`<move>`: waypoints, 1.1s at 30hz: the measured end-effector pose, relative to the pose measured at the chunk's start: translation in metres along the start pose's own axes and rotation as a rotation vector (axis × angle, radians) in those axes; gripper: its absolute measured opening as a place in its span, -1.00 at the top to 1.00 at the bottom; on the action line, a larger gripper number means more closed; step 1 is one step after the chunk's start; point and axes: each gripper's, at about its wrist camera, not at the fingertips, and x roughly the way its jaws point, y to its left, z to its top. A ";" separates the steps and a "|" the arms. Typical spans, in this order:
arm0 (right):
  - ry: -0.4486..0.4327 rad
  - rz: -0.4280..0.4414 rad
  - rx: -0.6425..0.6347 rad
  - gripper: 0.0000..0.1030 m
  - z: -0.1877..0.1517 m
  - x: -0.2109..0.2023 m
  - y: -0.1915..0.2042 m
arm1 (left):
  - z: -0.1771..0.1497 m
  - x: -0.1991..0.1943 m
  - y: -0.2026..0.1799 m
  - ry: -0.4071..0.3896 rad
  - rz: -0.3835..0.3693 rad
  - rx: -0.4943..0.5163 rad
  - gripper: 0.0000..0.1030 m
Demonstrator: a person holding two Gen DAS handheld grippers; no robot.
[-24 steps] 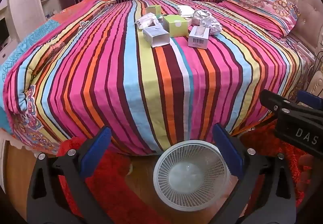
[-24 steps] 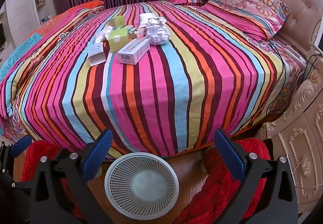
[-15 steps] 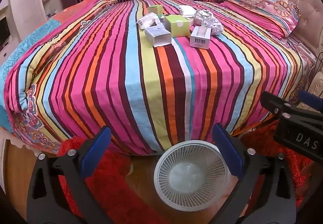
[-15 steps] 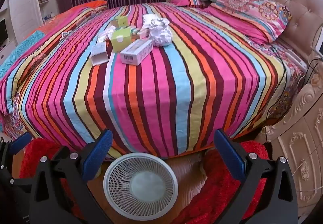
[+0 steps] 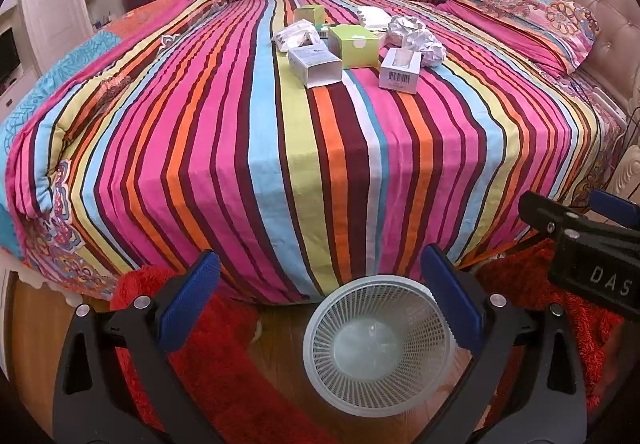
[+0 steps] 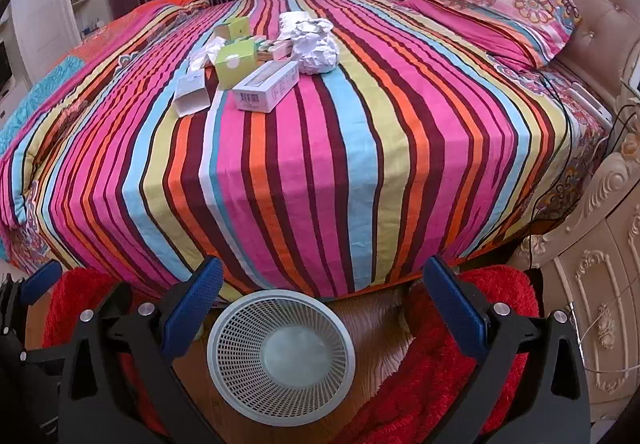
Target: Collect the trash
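Left wrist view: my left gripper [image 5: 320, 292] hangs above the white mesh wastebasket [image 5: 379, 344] on the floor at the foot of the striped bed [image 5: 280, 148], jaws spread wide with nothing between them. The basket looks empty — no scrap shows on its pale bottom. All the trash I can see lies in one cluster well up the bed: a white carton with a barcode [image 5: 400, 69], an open grey-white box [image 5: 315, 65], a green box [image 5: 354, 46], a smaller green box [image 5: 310, 13] behind it, and crumpled paper balls [image 5: 418, 38].

From the right wrist view, my right gripper [image 6: 322, 294] is likewise wide apart and holding nothing, with the same basket [image 6: 281, 348] below it and the paper wad [image 6: 316, 44] and long white carton [image 6: 267, 85] far ahead.

By my reading the job has barely begun — every piece is left to pick up and carry back to the basket.
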 end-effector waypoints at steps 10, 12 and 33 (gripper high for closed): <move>0.001 -0.006 -0.009 -0.87 0.001 -0.002 -0.001 | 0.000 0.000 0.001 0.002 0.003 -0.003 -0.88; 0.003 -0.005 -0.003 -0.87 0.001 -0.001 -0.002 | 0.000 0.000 0.001 0.001 0.005 -0.001 -0.88; 0.014 0.001 -0.009 -0.87 0.001 -0.001 -0.002 | -0.001 0.001 0.001 0.007 0.008 0.001 -0.88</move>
